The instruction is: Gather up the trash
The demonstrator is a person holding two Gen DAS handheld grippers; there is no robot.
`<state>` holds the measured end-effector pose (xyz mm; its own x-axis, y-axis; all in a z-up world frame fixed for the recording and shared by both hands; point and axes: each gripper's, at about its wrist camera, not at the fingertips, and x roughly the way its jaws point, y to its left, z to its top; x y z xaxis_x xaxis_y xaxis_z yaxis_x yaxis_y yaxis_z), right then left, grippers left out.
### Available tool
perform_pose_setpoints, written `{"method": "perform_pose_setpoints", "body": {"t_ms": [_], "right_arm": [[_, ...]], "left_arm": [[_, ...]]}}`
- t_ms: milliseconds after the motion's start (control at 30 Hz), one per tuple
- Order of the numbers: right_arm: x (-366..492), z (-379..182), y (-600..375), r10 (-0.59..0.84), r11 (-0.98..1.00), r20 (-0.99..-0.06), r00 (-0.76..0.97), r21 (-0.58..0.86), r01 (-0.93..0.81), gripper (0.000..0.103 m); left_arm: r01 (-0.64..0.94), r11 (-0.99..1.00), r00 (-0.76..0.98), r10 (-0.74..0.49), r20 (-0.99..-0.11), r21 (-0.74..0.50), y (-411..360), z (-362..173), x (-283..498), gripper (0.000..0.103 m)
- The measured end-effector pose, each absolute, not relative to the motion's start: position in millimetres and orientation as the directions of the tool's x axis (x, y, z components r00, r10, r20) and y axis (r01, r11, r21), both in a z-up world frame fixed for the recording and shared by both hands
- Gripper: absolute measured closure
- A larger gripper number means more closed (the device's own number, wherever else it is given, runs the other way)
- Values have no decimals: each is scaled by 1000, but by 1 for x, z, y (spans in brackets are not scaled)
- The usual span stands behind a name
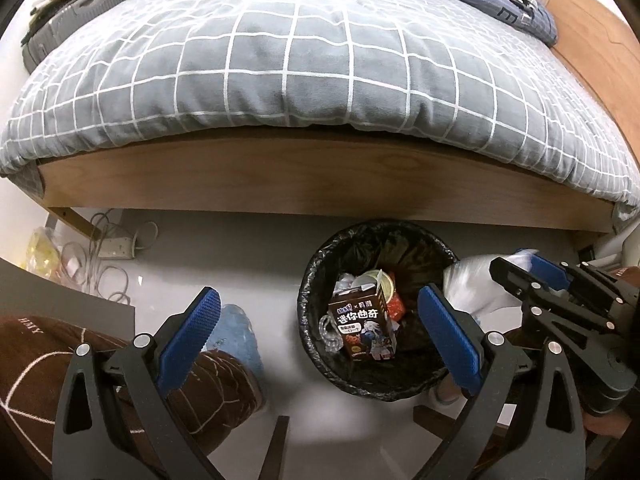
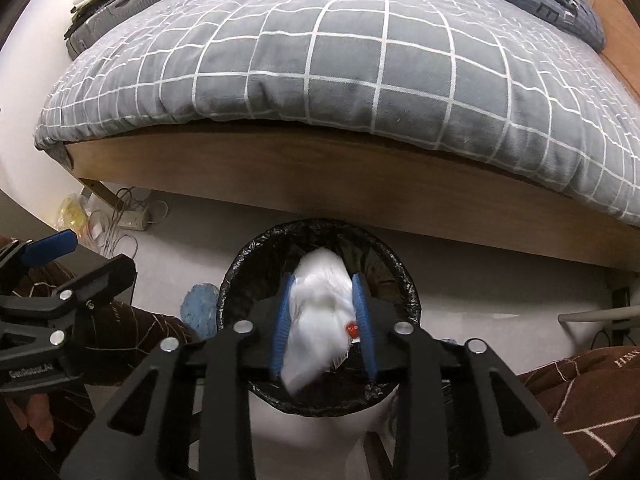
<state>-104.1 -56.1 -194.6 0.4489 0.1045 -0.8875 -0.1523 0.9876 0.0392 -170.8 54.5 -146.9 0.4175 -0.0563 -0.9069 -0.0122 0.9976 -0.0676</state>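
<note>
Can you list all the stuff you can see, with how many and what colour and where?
bin: one, black liner, floor by bed
cookie box: one, brown, inside bin
white bag: one, white, between right gripper's pads above bin
bed: one, wooden frame
quilt: one, grey, white grid, on bed
power strip: one, white, floor, left
slipper: one, blue, left of bin
left gripper: open, empty
right gripper: around bag

Soft, even indoor light falls on the bed (image 1: 304, 60) ahead of me, its quilt sharp and free of glare. Below the bed, the floor washes out pale, with a dim band under the frame. The bed bows hard toward dark rounded corners. The white bag (image 2: 320, 316) below it smears with motion blur.
</note>
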Motion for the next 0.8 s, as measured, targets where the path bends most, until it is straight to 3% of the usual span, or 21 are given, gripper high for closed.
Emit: {"method": "perform_pose_setpoints", "body": {"t_ms": [200,367,467,533,800], "right_arm": [[-101,-195,-56,97,988,-885,455,32,-149,53],[-105,-168,-67,95,992,-846,525,34,-124,24],[-108,-148,-79,81,995,-819,567,36,-91,15],[-110,-135,-89,42,998,-802,595,12,-54,10],[-127,-84,-120,-11,1000,-748,664,1,17,8]], "left_arm": [[-9,998,412,-60,-909,-69,52,-149,-170,6],[0,996,439,-80,-895,-90,49,-135,-168,6],[12,996,479,-80,-874,-85,44,-118,-167,6],[15,997,492,-74,-868,-76,41,-110,-165,6],[32,997,562,-81,-823,-76,33,-65,-172,6]]}}
